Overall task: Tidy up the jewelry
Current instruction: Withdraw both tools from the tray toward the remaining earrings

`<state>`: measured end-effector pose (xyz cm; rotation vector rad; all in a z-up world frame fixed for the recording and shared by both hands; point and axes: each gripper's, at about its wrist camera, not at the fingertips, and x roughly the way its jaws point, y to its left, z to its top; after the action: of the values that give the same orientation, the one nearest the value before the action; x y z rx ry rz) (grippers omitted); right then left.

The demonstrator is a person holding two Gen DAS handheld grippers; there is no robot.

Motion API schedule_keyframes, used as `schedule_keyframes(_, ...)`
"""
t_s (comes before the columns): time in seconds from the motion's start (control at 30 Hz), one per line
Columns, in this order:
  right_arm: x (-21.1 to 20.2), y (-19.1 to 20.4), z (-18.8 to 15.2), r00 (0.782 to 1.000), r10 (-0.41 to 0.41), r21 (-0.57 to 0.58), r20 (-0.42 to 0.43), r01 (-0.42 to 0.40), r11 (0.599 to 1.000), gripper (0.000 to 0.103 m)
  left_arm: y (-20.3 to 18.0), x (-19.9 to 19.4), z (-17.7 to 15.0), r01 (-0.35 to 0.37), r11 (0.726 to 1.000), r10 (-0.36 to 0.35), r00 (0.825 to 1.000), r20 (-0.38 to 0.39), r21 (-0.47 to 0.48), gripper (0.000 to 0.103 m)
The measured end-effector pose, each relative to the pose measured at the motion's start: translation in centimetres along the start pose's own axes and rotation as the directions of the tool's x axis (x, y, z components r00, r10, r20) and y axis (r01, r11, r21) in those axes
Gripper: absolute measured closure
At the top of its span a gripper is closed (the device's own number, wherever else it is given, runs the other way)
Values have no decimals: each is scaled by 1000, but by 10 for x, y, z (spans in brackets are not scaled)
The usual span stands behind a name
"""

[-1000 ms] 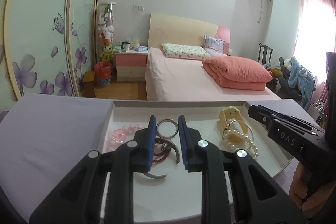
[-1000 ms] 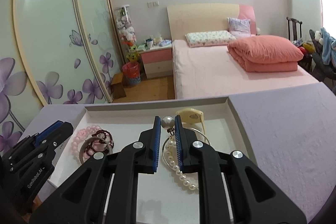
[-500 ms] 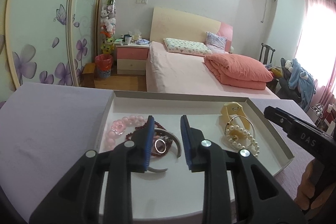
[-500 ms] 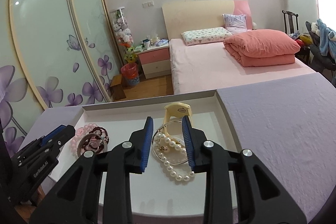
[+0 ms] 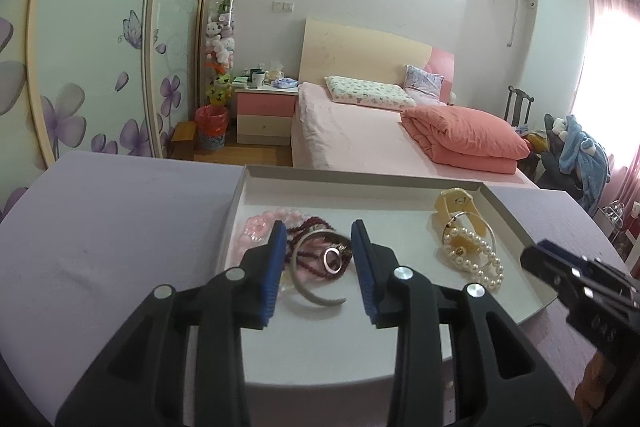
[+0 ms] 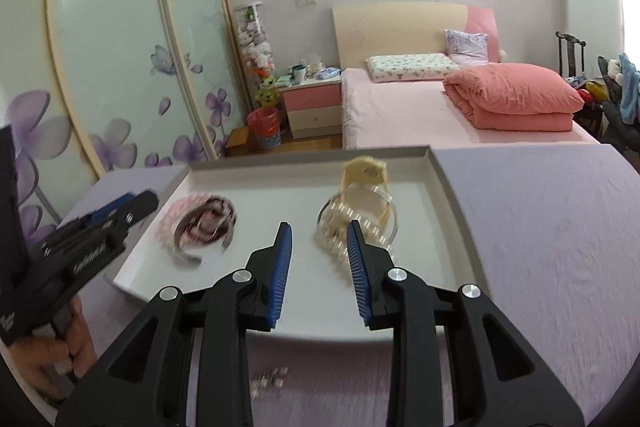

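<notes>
A: Start nearest. What are the two tools doing?

B: The left gripper [image 5: 317,269] is opening its jaws; nothing is pinched. The blue pads stand on either side of a heap of jewelry without pressing on it. The right gripper [image 6: 318,259] stands partly open and empty, its right pad [image 6: 357,267] overlapping the near edge of the pearl bracelet [image 6: 340,227] in its own view. That view is blurred, so I cannot say whether they touch.

A: And what does the next move turn on?

B: Which heap lies ahead of which tool. Straight in front of the left gripper sits the silver bangle [image 5: 316,271], an open cuff with its gap toward the camera, and a small ring [image 5: 332,258] lying on it, among dark red beads [image 5: 310,229] and a pink bead bracelet [image 5: 260,227] further left. The pearl bracelet and the yellow watch [image 5: 456,205] behind it lie to that gripper's right, nearer the right gripper. I would judge each hand best keeps to its own side.

A: Where does it all rest?

B: In a shallow white tray [image 5: 360,187] with a low rim, on a table under a lilac cloth [image 5: 120,219].

A: Beyond that?

B: A bedroom: a pink bed [image 5: 360,131] with a folded salmon quilt [image 5: 464,135], a pink nightstand [image 5: 264,115], sliding wardrobe doors [image 5: 92,39] with purple flowers, and a bright curtained window at the far right.
</notes>
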<state>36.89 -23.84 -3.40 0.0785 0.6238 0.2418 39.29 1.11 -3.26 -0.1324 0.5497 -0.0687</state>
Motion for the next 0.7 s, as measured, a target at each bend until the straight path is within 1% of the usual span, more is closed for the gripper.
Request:
schedule_keyframes(0.1, -5, 3, -9, 1000, 13, -14, -20, -13, 1000, 73, 5, -5, -5, -3, 1000, 2, 1000, -9, -11, 68)
schedule_keyframes(0.23, -12, 6, -22, 998, 24, -20, -54, -26, 999, 73, 9, -19, -14, -1, 1000, 1, 1000, -15, -16, 63)
schedule_keyframes(0.4, -22, 14, -42, 994, 39, -39, -105, -43, 998, 73, 13, -43, -33, 1, 1000, -1, 999, -42, 3, 61)
schedule_keyframes(0.47, -27, 17, -49, 992, 45, -48, -121, -51, 998, 73, 17, -54, -42, -4, 1000, 4, 998, -58, 6, 58)
schedule_keyframes(0.7, -40, 30, -71, 980, 56, -55, -191, -68, 996, 73, 31, -88, -67, -9, 1000, 8, 995, -97, -8, 53)
